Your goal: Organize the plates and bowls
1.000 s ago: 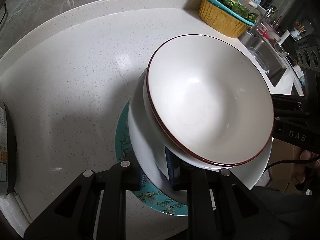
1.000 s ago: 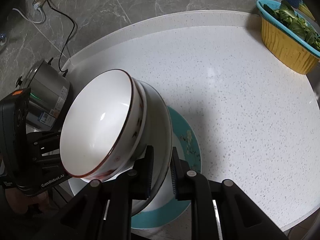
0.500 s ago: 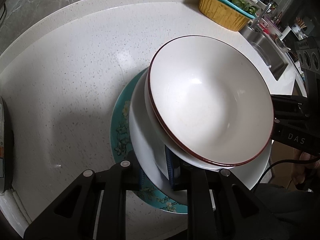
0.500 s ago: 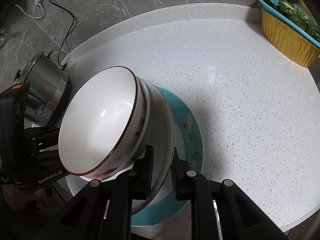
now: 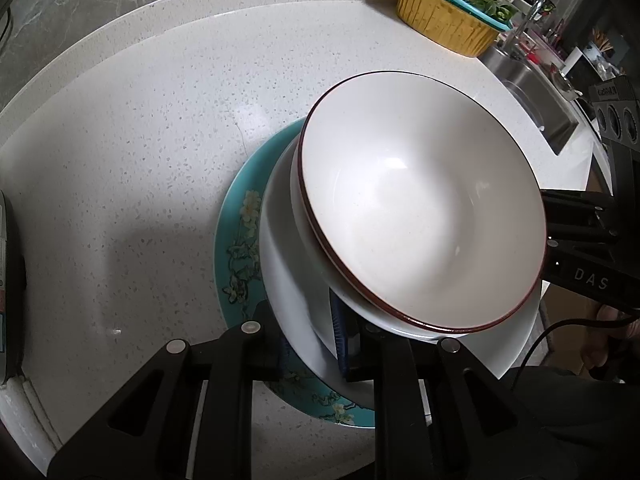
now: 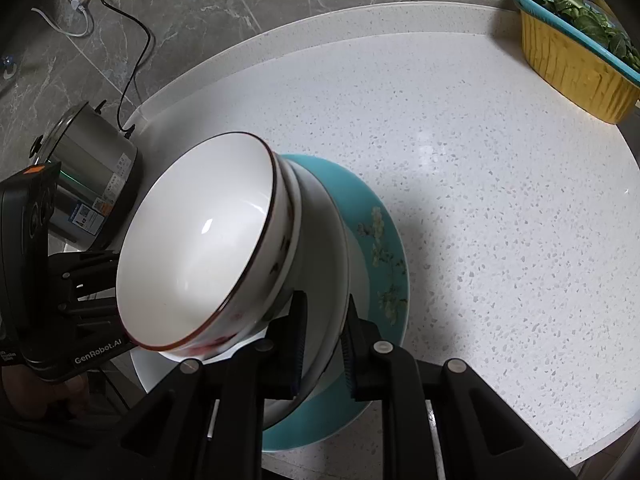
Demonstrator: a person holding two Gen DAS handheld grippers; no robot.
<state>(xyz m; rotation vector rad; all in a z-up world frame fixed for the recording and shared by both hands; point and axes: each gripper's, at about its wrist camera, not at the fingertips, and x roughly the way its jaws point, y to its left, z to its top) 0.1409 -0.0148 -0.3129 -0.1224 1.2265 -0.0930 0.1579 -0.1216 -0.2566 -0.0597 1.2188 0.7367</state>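
Left wrist view: white speckled countertop [image 5: 132, 152] carries the stack near its front edge, w/ yellow basket [image 5: 444, 26] far off at the back right corner and steel pot [image 6: 90, 184] at the back left. Teal plate [image 5: 240, 240] sits lowest, wide white bowl [image 5: 288, 280] above it, red-rimmed bowl [image 5: 420, 200] nested on top. Left gripper [image 5: 308, 344] is clamped on the wide white bowl's rim, jaws nearly together; right gripper [image 6: 324, 340] is clamped on the same rim at the opposite side.

Step judged: stack being set down onto the teal plate. Both grips should be kept level and lowered evenly, then released only once the bowl is seated, else the top bowl is likely to slide.

Hard to tell: whether the white bowl already rests on the plate or hangs just above it; contact is hidden by the bowl walls. Plate's front edge is covered by gripper bodies. A further bowl btwn the two looks possible in the right wrist view, but is unclear.
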